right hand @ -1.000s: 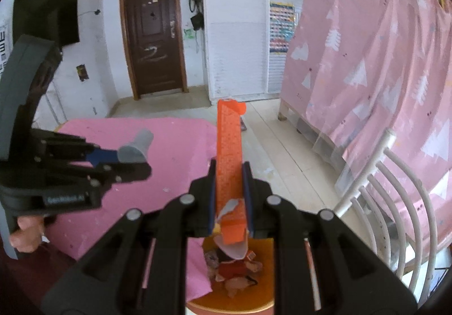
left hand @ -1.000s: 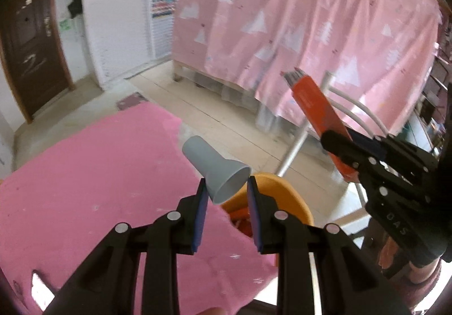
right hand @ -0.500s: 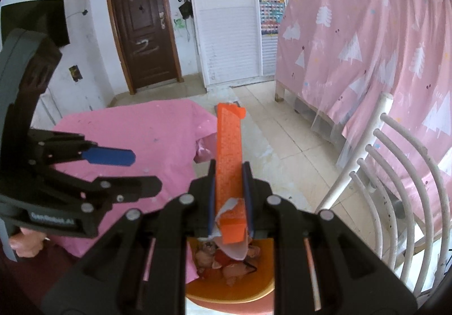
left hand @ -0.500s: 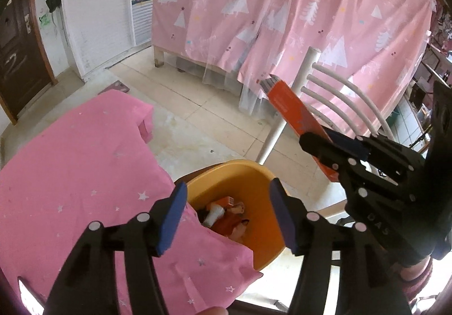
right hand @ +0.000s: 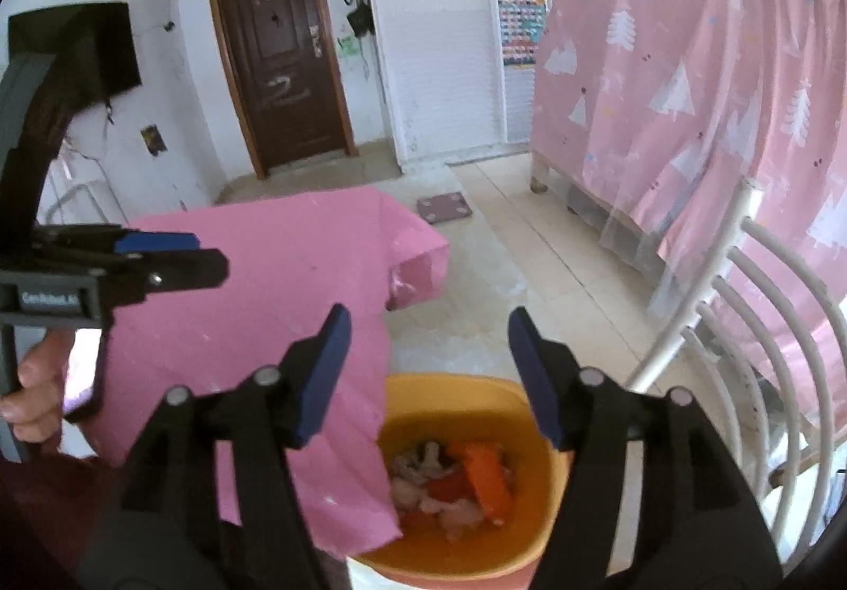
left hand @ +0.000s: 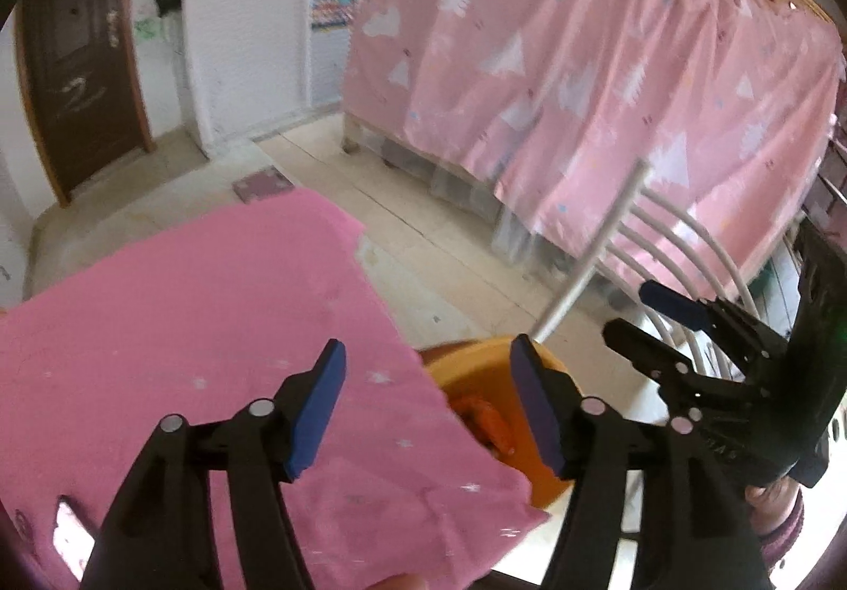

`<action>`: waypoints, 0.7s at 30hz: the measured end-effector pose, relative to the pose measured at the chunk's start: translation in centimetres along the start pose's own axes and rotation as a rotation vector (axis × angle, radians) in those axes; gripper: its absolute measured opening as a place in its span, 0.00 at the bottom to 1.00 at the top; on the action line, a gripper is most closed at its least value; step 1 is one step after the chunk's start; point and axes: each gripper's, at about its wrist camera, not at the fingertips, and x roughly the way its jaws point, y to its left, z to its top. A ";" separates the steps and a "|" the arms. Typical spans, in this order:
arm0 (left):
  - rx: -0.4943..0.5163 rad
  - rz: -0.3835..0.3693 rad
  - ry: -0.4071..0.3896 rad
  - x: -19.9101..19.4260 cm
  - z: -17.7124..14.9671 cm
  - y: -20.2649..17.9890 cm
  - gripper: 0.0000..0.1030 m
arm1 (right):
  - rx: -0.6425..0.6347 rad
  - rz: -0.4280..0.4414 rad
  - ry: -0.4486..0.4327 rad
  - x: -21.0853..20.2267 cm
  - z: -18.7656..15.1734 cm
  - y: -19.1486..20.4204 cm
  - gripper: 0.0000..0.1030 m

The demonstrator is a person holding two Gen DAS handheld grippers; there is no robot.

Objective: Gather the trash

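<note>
Trash sits in the orange bin (right hand: 455, 473): an orange strip (right hand: 487, 481) lies on pale scraps, so this drop looks done. Above the bin, the right gripper (right hand: 429, 373) has just been opening its jaws, and nothing is between them. The left gripper (left hand: 426, 405) has likewise just been spreading its jaws and holds nothing. Beside the bin, the pink-covered table (left hand: 174, 325) looks bare of litter, so little may be left. Only the right wrist view looks down into the bin; the left shows just its rim. Beyond the bin stands a white chair (right hand: 762, 341).
</note>
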 end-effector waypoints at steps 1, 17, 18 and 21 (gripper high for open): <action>-0.005 0.014 -0.024 -0.7 0.0 0.7 0.62 | 0.002 0.006 -0.006 0.1 0.2 0.4 0.73; -0.101 0.311 -0.322 -11.3 -1.7 14.4 0.89 | -0.047 0.154 -0.105 3.5 3.3 12.5 0.94; -0.117 0.343 -0.334 -11.7 -2.1 15.6 0.90 | -0.047 0.162 -0.103 3.7 3.4 13.1 0.94; -0.129 0.441 -0.354 -12.4 -3.5 18.3 0.91 | -0.035 0.182 -0.092 4.7 3.1 15.1 0.94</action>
